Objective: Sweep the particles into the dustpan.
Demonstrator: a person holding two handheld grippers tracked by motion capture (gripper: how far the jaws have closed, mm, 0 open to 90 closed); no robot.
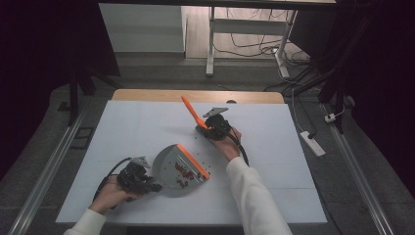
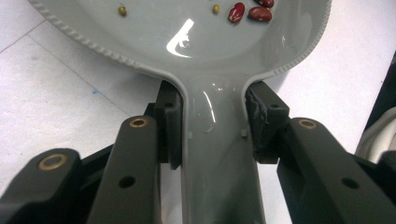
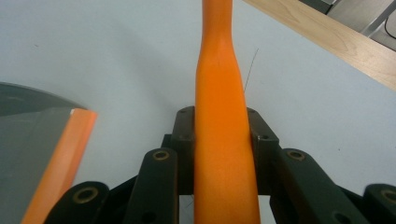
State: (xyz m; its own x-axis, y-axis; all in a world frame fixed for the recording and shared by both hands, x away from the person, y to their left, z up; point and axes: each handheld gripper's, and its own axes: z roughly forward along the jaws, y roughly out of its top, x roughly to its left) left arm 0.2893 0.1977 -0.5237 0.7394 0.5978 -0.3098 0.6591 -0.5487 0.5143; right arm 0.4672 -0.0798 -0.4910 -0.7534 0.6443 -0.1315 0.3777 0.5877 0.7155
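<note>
I am holding a grey dustpan by its handle with the left gripper, and the jaws are clamping that handle from both sides, as the left gripper view shows. In the right gripper I am gripping the orange handle of a small brush, pads pressing on either side of it.

What is worrying me: loose red beans are lying on the white table between the brush and the pan's orange lip, and a fast or steep stroke would probably be flicking them past the lip or off the table's edge instead of into the pan. If the lip is lifting off the surface, beans would likely be sliding under it. The pan is already carrying kidney beans and a few small greenish ones; tilting the left hand would be spilling them back out. The brush handle is smooth and tapering, so I judge it could be twisting in the grip under side load.

The dustpan is sitting at the near left, its bowl just ahead of the left gripper and its lip facing the right gripper. The brush is standing tilted up and away, beyond the pan, with its head down by the right gripper at the table.
</note>
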